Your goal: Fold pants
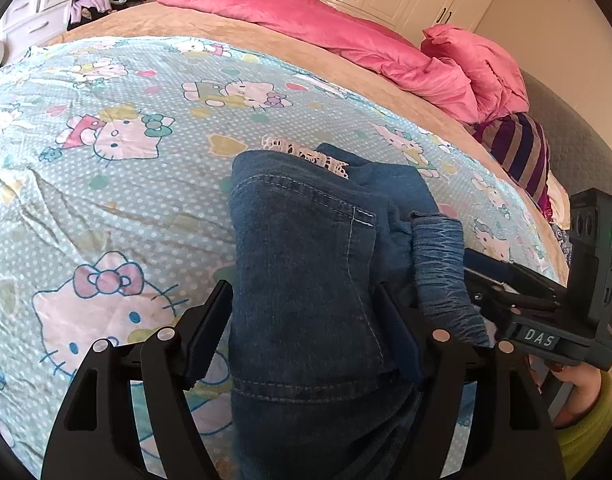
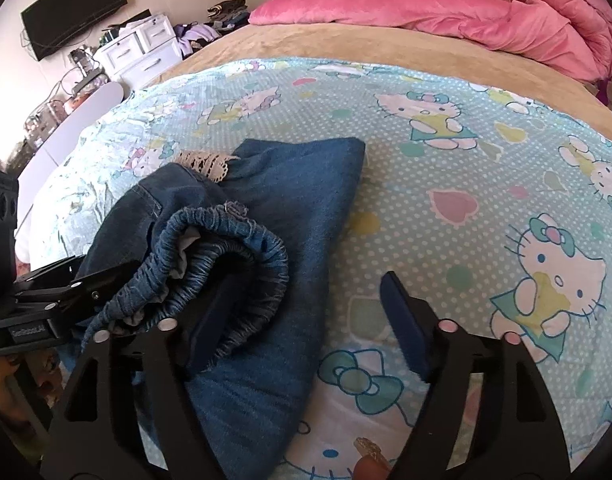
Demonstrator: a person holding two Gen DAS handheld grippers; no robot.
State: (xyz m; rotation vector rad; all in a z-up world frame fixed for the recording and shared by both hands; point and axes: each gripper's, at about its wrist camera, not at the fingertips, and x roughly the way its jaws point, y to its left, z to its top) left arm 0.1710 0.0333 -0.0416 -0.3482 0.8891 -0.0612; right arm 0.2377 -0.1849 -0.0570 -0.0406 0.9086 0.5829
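Observation:
Blue denim pants point(image 1: 306, 260) lie folded in a bundle on a Hello Kitty sheet point(image 1: 126, 200), with a lace trim point(image 1: 306, 154) at the far end. My left gripper point(image 1: 302, 316) is open, its jaws wide on either side of the folded denim. My right gripper point(image 2: 306, 312) is open too; its left finger point(image 2: 214, 320) rests on the elastic waistband point(image 2: 226, 248), its right finger point(image 2: 405, 320) over bare sheet. The pants point(image 2: 298, 208) extend forward in the right wrist view. Each gripper shows in the other's view, the right point(image 1: 537, 308) and the left point(image 2: 46, 296).
A pink duvet point(image 1: 325, 36) and pillow point(image 1: 477, 68) lie at the bed's far side, with a striped cushion point(image 1: 521, 152). A white dresser point(image 2: 142, 52), a wall TV point(image 2: 70, 8) and a clothes pile point(image 2: 226, 12) stand beyond the bed.

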